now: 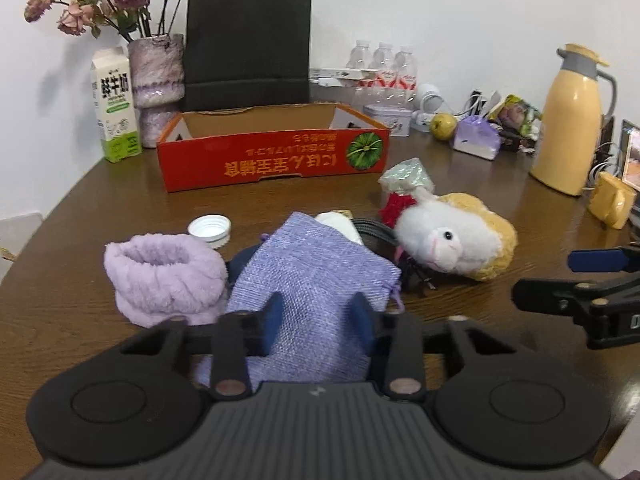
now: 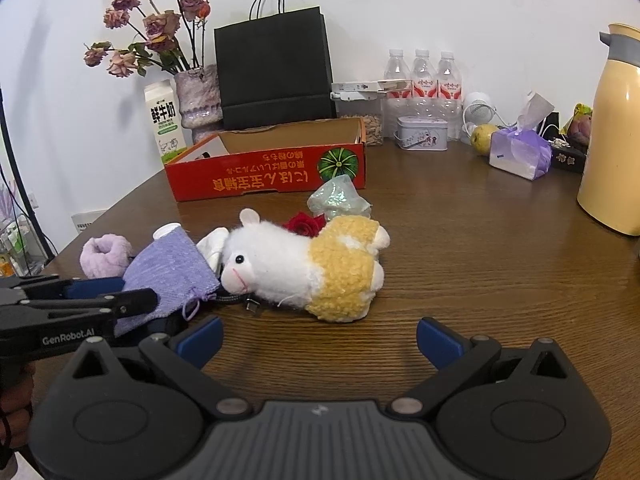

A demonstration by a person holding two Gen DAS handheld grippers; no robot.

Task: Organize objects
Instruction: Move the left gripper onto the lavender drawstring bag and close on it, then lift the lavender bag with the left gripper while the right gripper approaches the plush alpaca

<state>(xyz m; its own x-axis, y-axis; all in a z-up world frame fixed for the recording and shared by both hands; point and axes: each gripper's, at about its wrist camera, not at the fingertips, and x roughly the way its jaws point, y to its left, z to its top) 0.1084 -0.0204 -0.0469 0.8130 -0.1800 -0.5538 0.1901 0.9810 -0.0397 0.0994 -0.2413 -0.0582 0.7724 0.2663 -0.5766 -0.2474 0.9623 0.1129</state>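
Left tongs sit closest to the lens, their two blue fingertips set on either side of the lavender drawstring pouch and pressing into its cloth, so the pouch is gripped at its near end. Right tongs hang wide apart over bare wood with nothing between their pads, just in front of the plush sheep.

Beneath everything spreads the round brown worktop. At its far side stands a black paper bag, and in front of that a shallow red cardboard box with a pumpkin printed on its side, open at the top. A yellow thermos jug stands at the right edge. A vase of dried roses and a milk carton stand left of the bag.

Among the loose things near the middle, the plush sheep, white at the head and yellow at the body, lies on its side, its nose touching the pouch. A fluffy lilac wristband rests just left of the pouch. Behind the sheep lie an iridescent wrapped bundle and a red rose. A white bottle cap sits beyond the wristband, and a black cable runs under the sheep's head.
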